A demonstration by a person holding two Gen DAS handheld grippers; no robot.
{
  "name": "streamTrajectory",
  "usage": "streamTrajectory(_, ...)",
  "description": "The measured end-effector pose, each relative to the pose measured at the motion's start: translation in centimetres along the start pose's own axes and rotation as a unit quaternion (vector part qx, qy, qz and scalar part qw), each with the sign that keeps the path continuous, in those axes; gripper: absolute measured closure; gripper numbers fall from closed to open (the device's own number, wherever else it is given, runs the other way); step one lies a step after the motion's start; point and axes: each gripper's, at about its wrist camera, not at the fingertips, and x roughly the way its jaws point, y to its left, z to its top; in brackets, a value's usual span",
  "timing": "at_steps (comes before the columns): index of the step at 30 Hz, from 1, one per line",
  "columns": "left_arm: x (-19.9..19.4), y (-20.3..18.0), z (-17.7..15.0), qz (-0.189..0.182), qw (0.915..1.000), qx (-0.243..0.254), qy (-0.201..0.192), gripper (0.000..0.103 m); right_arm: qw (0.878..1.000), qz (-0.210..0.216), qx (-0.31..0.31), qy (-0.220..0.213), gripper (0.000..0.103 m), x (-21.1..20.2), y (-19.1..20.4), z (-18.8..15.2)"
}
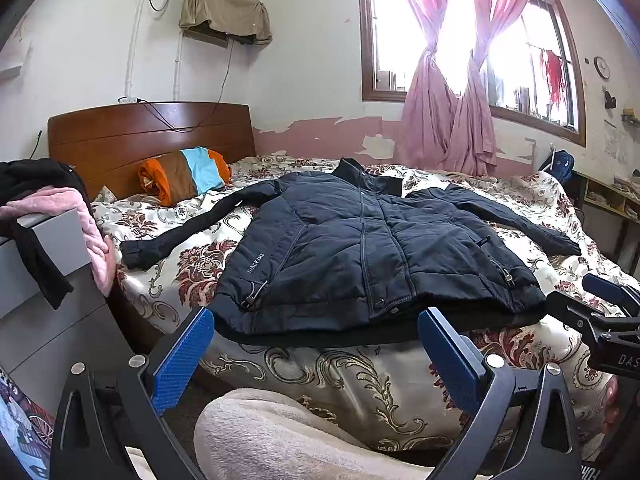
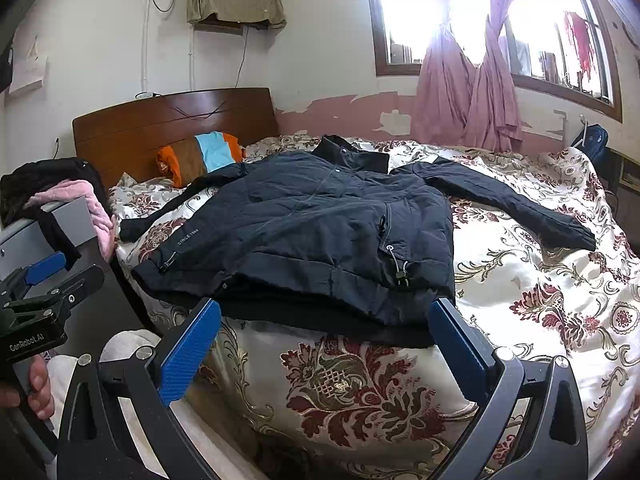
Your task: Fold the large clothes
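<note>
A dark navy padded jacket [image 1: 360,248] lies flat, front up and zipped, on the floral bedspread [image 1: 328,364], both sleeves spread out to the sides; it also shows in the right wrist view [image 2: 320,232]. My left gripper [image 1: 316,328] is open and empty, its blue pads just short of the jacket's hem. My right gripper [image 2: 326,320] is open and empty, also just before the hem, toward the jacket's right side. The right gripper shows at the right edge of the left wrist view [image 1: 604,308]; the left gripper shows at the left of the right wrist view [image 2: 44,280].
A striped orange, brown and blue bundle [image 1: 184,176] lies by the wooden headboard [image 1: 152,132]. A grey cabinet [image 1: 48,272] with pink and black clothes stands left of the bed. Pink curtains [image 1: 448,120] hang at the window. A white fluffy blanket [image 1: 280,432] lies below the left gripper.
</note>
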Motion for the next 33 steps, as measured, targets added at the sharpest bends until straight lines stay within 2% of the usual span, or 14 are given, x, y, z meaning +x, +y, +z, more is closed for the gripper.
streamTrajectory(33, 0.17, -0.65, 0.04, -0.005, 1.0, 0.001, 0.003, 0.0, 1.0, -0.004, 0.002, 0.0, 0.001, 0.05, -0.01, 0.02)
